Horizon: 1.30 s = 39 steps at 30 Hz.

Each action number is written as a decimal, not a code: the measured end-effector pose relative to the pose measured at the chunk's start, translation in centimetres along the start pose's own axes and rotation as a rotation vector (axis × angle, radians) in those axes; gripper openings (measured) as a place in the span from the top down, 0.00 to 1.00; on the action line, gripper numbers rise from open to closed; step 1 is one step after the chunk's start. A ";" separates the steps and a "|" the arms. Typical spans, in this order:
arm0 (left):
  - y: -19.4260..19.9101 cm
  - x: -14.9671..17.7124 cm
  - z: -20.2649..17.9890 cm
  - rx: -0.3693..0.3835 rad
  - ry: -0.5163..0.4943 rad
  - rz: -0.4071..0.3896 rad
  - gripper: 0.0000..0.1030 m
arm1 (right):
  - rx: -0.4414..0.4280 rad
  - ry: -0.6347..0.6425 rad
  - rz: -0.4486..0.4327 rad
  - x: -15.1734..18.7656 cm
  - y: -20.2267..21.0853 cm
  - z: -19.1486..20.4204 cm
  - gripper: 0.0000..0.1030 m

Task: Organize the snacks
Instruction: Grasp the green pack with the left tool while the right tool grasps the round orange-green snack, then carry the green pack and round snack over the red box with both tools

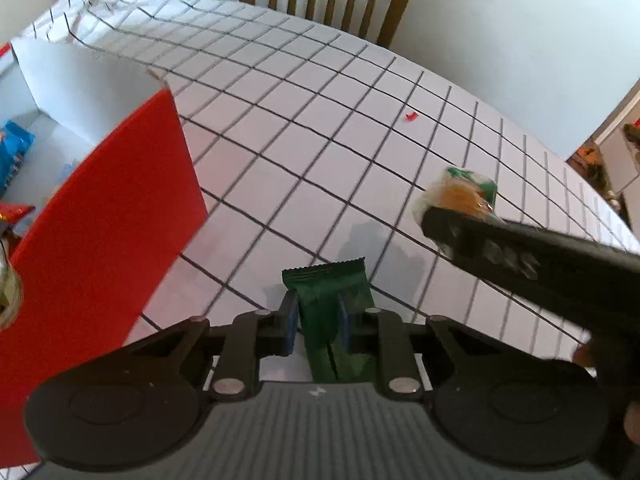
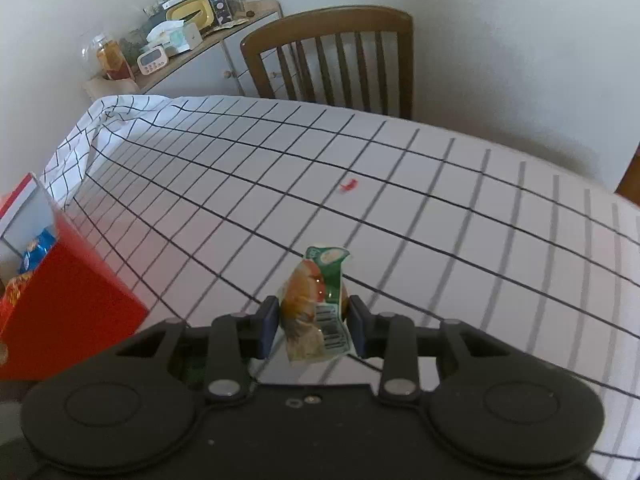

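My left gripper (image 1: 318,320) is shut on a dark green snack wrapper (image 1: 334,304), held above the checked tablecloth. My right gripper (image 2: 314,326) is shut on a clear packet with orange and green print (image 2: 316,304), also held off the table. In the left wrist view the right gripper's arm (image 1: 520,264) crosses from the right with that packet (image 1: 460,192) at its tip. A red box with a white inside (image 1: 104,208) stands to the left and holds a blue packet (image 1: 12,152) and a red packet (image 1: 12,214). The box also shows in the right wrist view (image 2: 68,300).
A table with a white cloth with black grid lines (image 2: 360,184) fills both views. A small red scrap (image 2: 349,186) lies on it. A wooden chair (image 2: 336,56) stands at the far edge. A cluttered sideboard (image 2: 180,40) is behind, at the left.
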<state>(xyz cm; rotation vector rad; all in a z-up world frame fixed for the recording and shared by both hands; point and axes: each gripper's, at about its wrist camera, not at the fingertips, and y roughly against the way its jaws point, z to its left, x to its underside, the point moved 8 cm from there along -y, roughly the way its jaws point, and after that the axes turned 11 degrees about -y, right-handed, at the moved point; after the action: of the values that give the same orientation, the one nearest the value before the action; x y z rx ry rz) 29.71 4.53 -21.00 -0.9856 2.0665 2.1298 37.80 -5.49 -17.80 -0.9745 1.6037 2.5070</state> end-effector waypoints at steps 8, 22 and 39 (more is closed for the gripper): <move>0.3 0.6 -0.7 0.006 -0.001 0.056 0.78 | 0.004 -0.028 -0.017 2.7 4.3 -2.5 0.66; -1.8 1.0 -3.6 -0.113 -0.037 0.098 0.38 | 0.066 -0.165 -0.022 9.1 8.0 -8.4 0.66; -0.2 2.4 -2.6 -0.025 -0.115 0.024 0.57 | 0.087 -0.188 -0.029 12.0 10.1 -7.8 0.66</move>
<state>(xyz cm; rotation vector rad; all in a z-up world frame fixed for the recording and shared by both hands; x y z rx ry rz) 29.00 1.20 -22.01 -0.8232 2.0136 2.1739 28.71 -20.43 -17.79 -0.7234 1.6138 2.4044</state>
